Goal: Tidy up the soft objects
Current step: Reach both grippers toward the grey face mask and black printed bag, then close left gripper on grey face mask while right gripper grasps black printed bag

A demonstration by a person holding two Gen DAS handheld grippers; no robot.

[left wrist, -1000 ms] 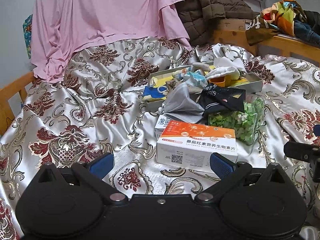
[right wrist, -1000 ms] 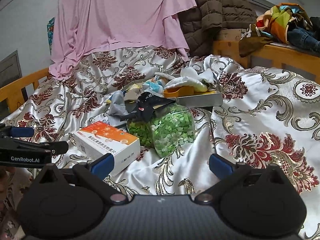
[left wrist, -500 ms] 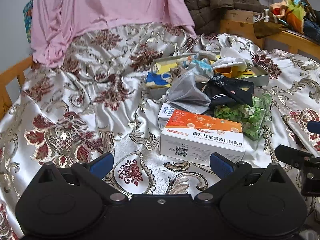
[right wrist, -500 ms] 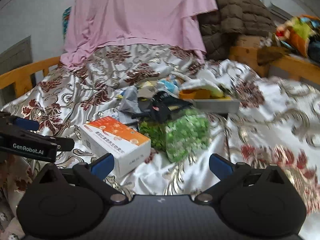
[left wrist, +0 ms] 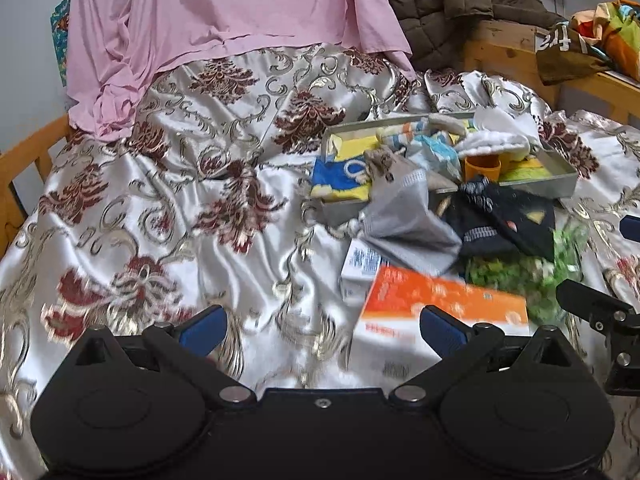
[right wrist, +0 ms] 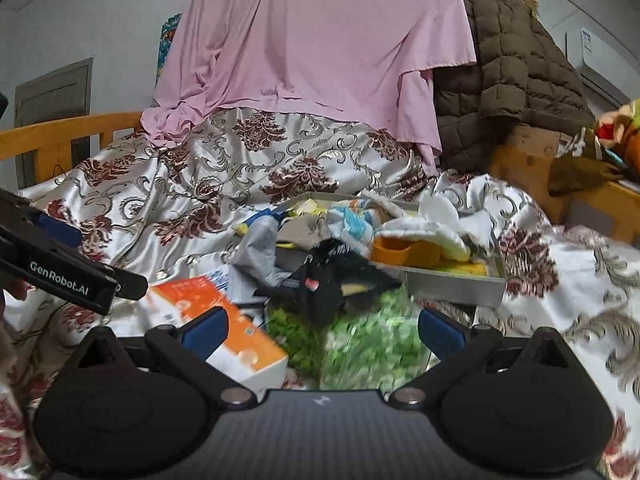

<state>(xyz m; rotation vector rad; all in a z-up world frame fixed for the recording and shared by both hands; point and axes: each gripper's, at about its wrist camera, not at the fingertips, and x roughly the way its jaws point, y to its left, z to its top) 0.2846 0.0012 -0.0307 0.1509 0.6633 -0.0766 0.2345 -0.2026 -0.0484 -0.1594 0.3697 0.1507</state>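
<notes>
Both our tongs, left (left wrist: 322, 326) and right (right wrist: 322, 328), gape empty; an orange box (left wrist: 436, 312) and green bag (right wrist: 360, 344) block the tray (right wrist: 452, 286) of socks mid-bed.

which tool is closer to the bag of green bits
Right. The right tool is open directly over the green bag; the left tool sits off to the bag's left, nearer the orange box.

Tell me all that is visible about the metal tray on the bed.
The metal tray is a shallow, rectangular, grey pan with low straight walls, lying on the patterned satin bedcover. It is heaped with small cloth pieces, yellow, blue and white, and holds an orange cup. A grey cloth and a black cloth spill over its near wall.
</notes>
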